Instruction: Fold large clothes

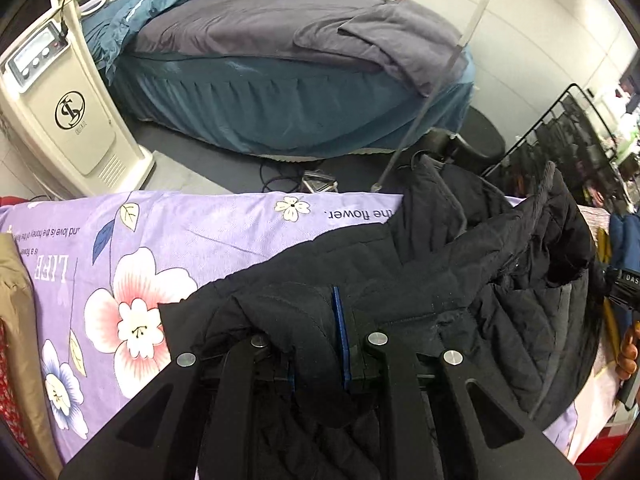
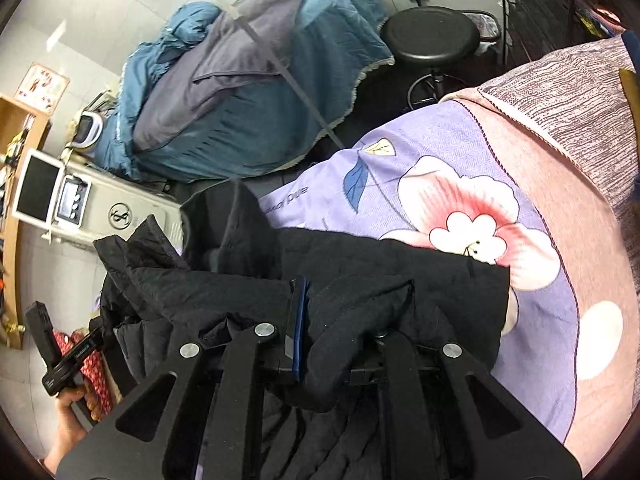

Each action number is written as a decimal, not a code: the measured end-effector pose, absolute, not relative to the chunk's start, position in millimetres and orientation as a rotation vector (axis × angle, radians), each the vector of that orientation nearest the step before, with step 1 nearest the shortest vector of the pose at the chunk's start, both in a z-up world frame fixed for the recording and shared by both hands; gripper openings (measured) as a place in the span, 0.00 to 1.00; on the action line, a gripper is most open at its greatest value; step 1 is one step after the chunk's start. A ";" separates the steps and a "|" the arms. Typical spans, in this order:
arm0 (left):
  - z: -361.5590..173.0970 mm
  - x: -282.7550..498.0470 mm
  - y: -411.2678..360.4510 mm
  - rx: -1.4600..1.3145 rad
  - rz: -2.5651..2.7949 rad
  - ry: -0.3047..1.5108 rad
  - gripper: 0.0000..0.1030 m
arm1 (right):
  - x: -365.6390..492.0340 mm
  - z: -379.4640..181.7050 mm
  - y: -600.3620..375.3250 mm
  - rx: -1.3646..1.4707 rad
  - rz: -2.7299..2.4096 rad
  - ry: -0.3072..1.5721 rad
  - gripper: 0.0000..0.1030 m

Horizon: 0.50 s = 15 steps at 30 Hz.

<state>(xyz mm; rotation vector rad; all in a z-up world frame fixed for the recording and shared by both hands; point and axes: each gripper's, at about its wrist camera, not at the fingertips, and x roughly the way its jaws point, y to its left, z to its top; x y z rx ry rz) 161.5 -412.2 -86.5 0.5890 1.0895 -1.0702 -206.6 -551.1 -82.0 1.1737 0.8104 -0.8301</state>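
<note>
A black quilted jacket [image 1: 460, 264] lies bunched on a lilac flowered sheet [image 1: 200, 232]. My left gripper [image 1: 316, 344] is shut on a fold of the jacket. One blue-edged pad [image 1: 340, 332] shows; the other finger is buried in fabric. In the right wrist view the same jacket [image 2: 240, 280] spreads over the sheet [image 2: 400, 184]. My right gripper [image 2: 320, 332] is shut on another fold of it, beside its blue pad [image 2: 298, 328]. The other hand-held gripper [image 2: 60, 356] shows at the lower left, gripped by a hand [image 2: 72, 408].
Beyond the sheet stands a bed with a teal cover [image 1: 280, 112] and a grey blanket. A white machine [image 1: 60, 104] is at the left, a black stool [image 2: 430, 36] and a wire rack [image 1: 560, 136] at the right. A tan garment [image 1: 16, 304] lies at the sheet's left edge.
</note>
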 end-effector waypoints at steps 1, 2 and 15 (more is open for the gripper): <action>-89.9 161.8 -414.9 0.591 -1.056 1.097 0.15 | -204.2 -86.8 -553.8 1.176 -0.838 0.820 0.14; -95.3 163.2 -418.3 0.590 -1.037 1.111 0.16 | -202.6 -90.0 -555.6 1.178 -0.844 0.828 0.14; -127.8 174.5 -427.2 0.558 -0.982 1.216 0.18 | -190.3 -134.9 -560.4 1.217 -0.921 0.906 0.13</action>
